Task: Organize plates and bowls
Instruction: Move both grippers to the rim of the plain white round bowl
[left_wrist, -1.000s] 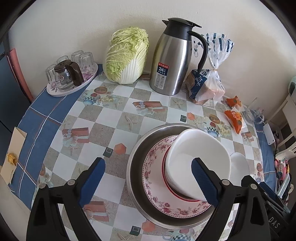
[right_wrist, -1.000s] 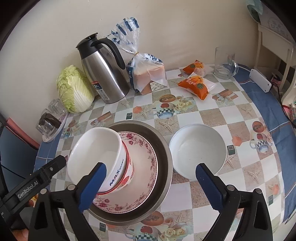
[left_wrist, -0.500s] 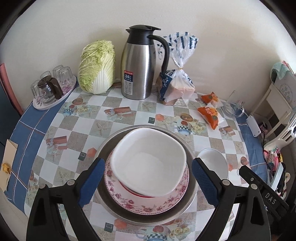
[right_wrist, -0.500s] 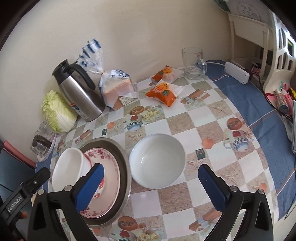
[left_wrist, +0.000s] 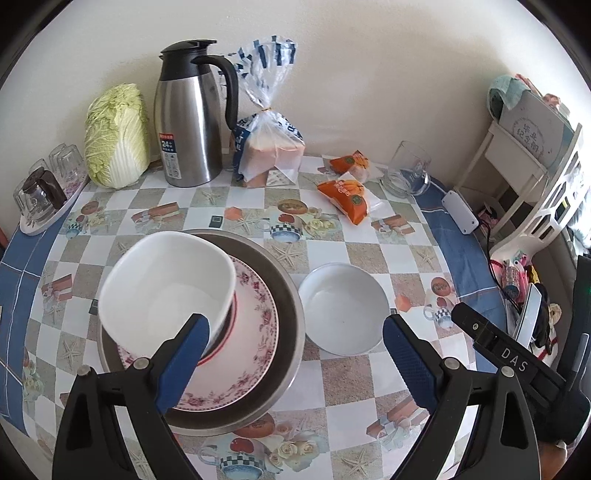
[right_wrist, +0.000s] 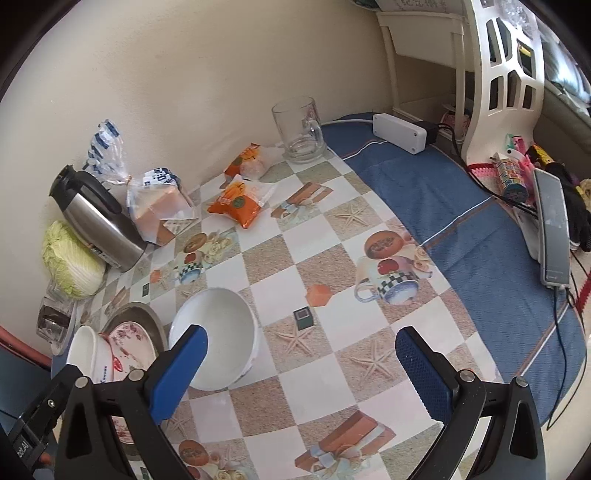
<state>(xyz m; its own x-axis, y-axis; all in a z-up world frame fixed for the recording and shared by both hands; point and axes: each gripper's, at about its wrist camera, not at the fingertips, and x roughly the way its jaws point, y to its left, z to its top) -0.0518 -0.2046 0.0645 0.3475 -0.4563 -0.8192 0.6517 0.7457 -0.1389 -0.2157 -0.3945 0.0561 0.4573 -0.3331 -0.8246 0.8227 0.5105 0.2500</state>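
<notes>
A steel basin (left_wrist: 291, 295) holds a floral plate (left_wrist: 255, 332), and a white paper bowl with a red band (left_wrist: 166, 291) stands on the plate. A separate white bowl (left_wrist: 343, 310) sits on the table just right of the basin. My left gripper (left_wrist: 295, 354) is open and empty above the gap between basin and white bowl. In the right wrist view the white bowl (right_wrist: 214, 336) is at lower left, with the basin (right_wrist: 147, 317), plate (right_wrist: 129, 339) and paper bowl (right_wrist: 86, 350) beyond it. My right gripper (right_wrist: 303, 369) is open and empty, right of the white bowl.
Along the wall stand a cabbage (left_wrist: 114, 136), a steel thermos jug (left_wrist: 188, 122), a bagged loaf (left_wrist: 269, 147), orange snack packs (left_wrist: 347, 195) and a glass mug (left_wrist: 406, 170). A tray of glasses (left_wrist: 40, 195) is far left. A white power box (right_wrist: 399, 133) and a phone (right_wrist: 552, 229) lie right.
Both grippers have swung to the right. The stack has slid left in both views. The white bowl now sits between the left gripper's fingers in view. Both grippers stay open.
</notes>
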